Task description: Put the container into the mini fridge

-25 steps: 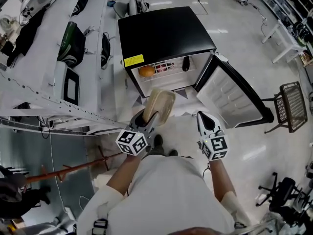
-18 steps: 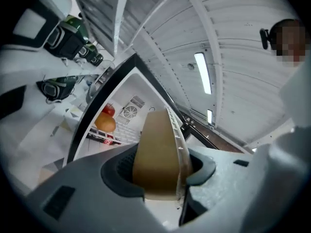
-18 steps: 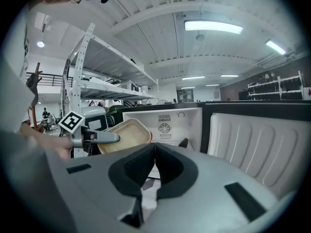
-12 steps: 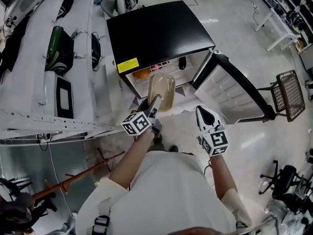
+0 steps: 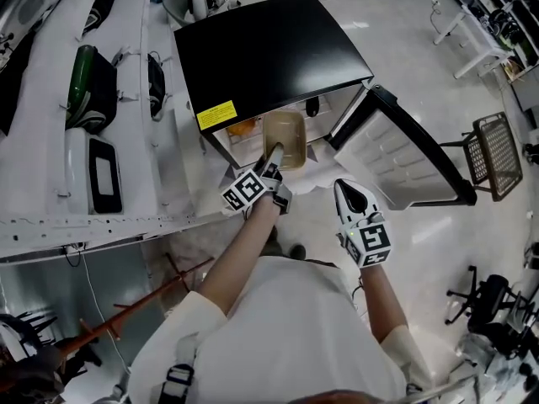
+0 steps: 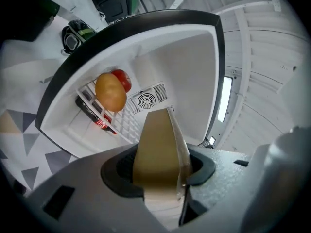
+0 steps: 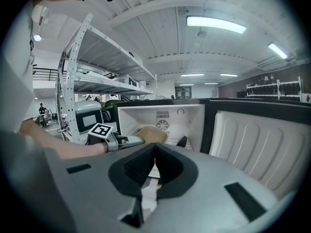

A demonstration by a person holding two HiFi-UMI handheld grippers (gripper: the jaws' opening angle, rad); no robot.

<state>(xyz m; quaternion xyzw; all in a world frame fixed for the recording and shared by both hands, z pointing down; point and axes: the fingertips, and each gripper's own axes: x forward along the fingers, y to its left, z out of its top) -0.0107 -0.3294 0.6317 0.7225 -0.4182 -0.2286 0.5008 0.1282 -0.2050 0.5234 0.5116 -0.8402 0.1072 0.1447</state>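
Note:
The mini fridge (image 5: 269, 49) has a black top and its door (image 5: 404, 154) stands swung open to the right. My left gripper (image 5: 274, 152) is shut on a tan translucent container (image 5: 285, 135), holding it at the fridge's opening. In the left gripper view the container (image 6: 158, 144) sticks out from between the jaws of the left gripper (image 6: 160, 168), edge-on toward the white inside. An orange (image 6: 111, 91), a red apple (image 6: 124, 78) and a dark can (image 6: 92, 113) lie on the shelf. My right gripper (image 5: 352, 196) hangs back by the door, shut and empty (image 7: 154, 147).
A small dark object (image 5: 312, 106) stands at the fridge's right inside. White shelving (image 5: 126, 217) with a green bag (image 5: 84, 74) and a white appliance (image 5: 91, 175) runs along the left. A wire basket (image 5: 497, 154) and an office chair (image 5: 484, 318) stand to the right.
My left gripper has carried the container forward from in front of the fridge up to its opening. The right gripper has hardly moved.

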